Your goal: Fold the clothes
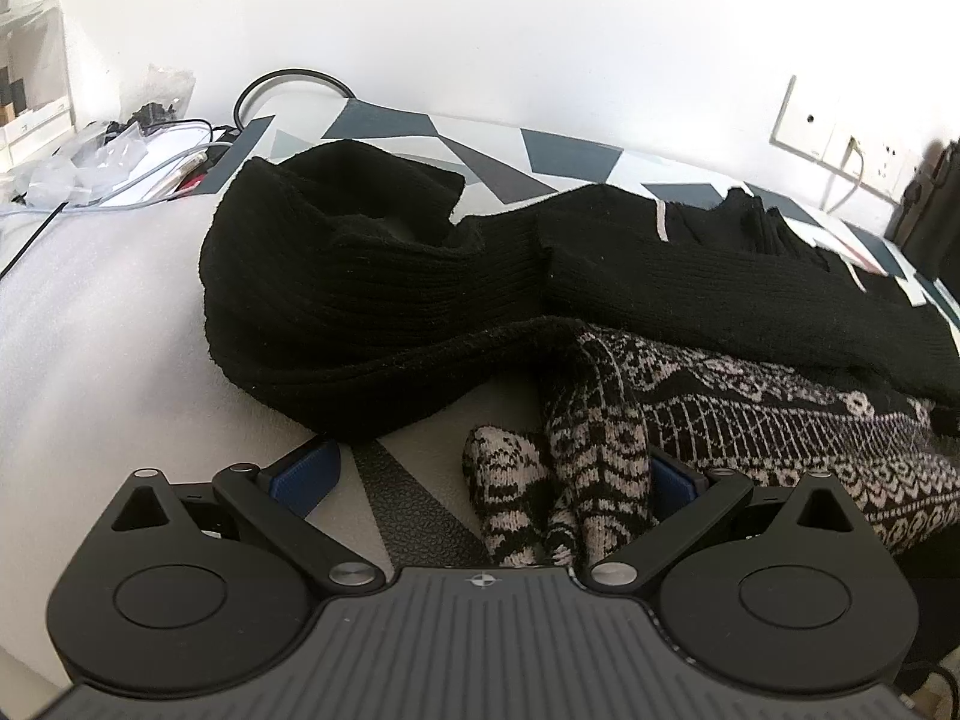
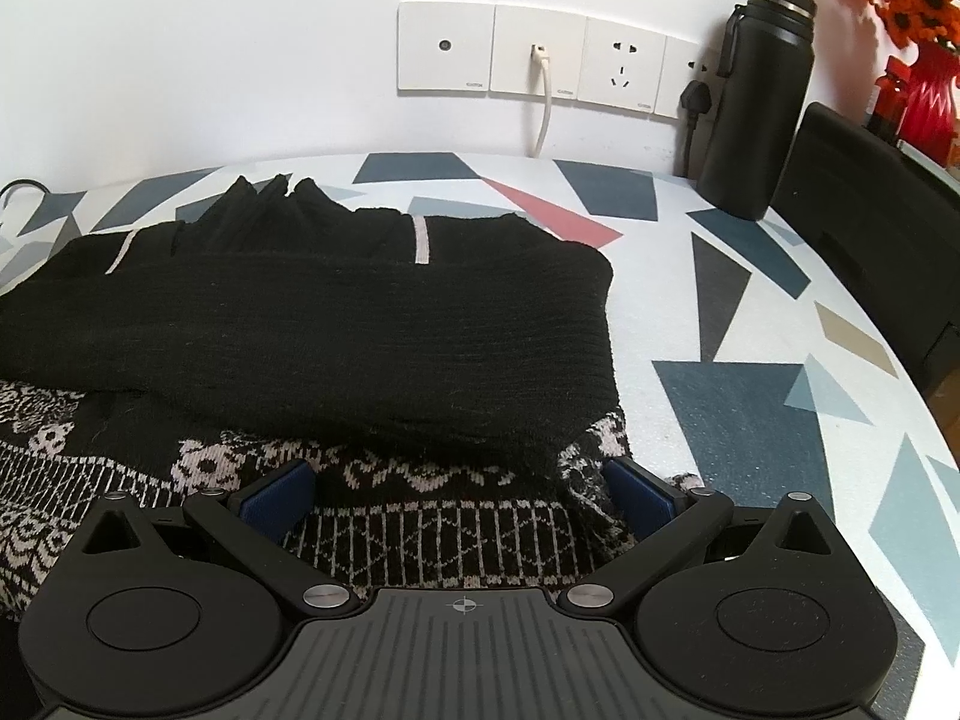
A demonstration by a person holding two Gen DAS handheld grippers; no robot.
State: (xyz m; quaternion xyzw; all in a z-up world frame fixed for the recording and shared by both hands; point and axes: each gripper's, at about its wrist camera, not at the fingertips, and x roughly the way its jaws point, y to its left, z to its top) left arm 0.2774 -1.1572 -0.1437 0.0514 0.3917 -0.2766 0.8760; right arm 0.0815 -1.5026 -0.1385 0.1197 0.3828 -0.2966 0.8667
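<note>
Sweater (image 2: 336, 330), black with patterned hem, sleeves folded across, between wide-spread fingers of both left gripper (image 1: 486, 480) and right gripper (image 2: 456, 492).

Most of the table (image 2: 750, 420) middle is covered by the black sweater (image 2: 312, 336), under which the patterned knit (image 2: 432, 540) is spread. Free tablecloth is seen to the right of the clothes, up to the black bottle (image 2: 759, 114) and a dark case (image 2: 864, 204) at the far right edge. Behind the sweater a narrow bare strip is left before the wall. To the left, white surface (image 1: 102, 330) is open, but cables (image 1: 150, 174) and plastic bags (image 1: 108, 150) are heaped at its far corner.
</note>
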